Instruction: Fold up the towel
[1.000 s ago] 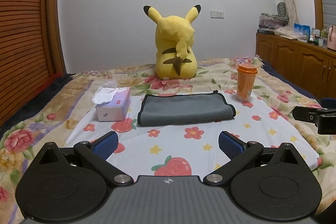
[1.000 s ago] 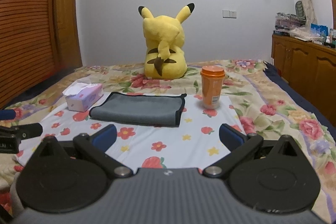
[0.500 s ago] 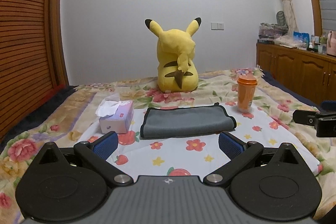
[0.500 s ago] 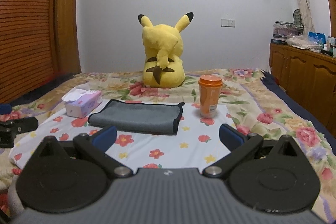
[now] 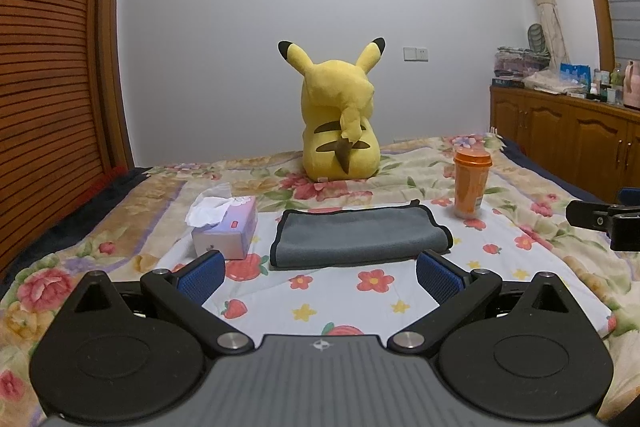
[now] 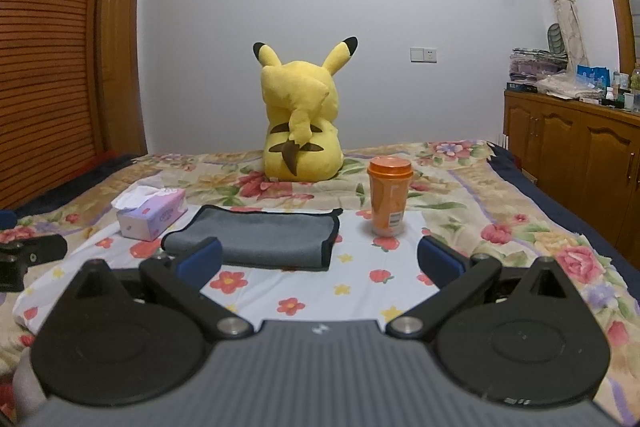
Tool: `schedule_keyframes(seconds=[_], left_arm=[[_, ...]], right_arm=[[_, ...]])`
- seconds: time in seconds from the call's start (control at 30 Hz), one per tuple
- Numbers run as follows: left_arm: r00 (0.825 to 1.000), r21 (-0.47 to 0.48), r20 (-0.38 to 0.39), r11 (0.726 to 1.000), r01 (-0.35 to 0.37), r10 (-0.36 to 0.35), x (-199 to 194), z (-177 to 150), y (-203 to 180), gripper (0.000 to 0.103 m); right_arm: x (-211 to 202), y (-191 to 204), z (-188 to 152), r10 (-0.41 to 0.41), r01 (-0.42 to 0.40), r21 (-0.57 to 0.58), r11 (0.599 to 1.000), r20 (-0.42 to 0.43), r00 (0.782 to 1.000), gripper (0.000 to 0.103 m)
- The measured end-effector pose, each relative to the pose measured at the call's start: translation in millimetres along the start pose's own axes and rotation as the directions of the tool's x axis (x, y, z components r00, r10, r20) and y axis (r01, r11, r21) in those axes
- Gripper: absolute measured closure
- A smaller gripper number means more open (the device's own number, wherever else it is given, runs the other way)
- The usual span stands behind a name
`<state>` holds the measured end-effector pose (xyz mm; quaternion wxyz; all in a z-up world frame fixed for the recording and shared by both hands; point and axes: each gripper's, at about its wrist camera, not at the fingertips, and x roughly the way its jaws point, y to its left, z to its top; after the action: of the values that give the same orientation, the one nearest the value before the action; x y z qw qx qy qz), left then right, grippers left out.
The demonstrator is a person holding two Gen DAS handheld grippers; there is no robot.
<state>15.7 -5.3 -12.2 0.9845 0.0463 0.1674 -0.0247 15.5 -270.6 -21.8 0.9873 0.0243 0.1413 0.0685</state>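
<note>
Both jaws spread, gripping nothing: left hand-held gripper [image 5: 320, 273], right hand-held gripper [image 6: 320, 259]. Towel [image 5: 358, 237] lies flat, apparently doubled over, mid-frame on the bed [image 5: 520, 263], between tissue box [image 5: 226, 227] and orange cup [image 5: 471, 183]. Likely staged short of it for the pinch.

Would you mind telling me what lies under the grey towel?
The grey towel rests on a white flower-print cloth spread over the floral bedspread. Whatever sits directly beneath the towel is covered.

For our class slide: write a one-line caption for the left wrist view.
Open left gripper faces a folded grey towel on the floral bed.
</note>
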Motion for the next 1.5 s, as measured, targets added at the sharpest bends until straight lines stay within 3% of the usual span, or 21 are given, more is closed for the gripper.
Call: schedule_keyframes(seconds=[1.5], left_arm=[[1.000, 0.000, -0.003, 1.000, -0.002, 0.002, 1.7, -2.6, 3.2, 0.000]], right_arm=[[-0.4, 0.1, -0.1, 0.000, 0.000, 0.001, 1.000, 0.001, 1.000, 0.000]])
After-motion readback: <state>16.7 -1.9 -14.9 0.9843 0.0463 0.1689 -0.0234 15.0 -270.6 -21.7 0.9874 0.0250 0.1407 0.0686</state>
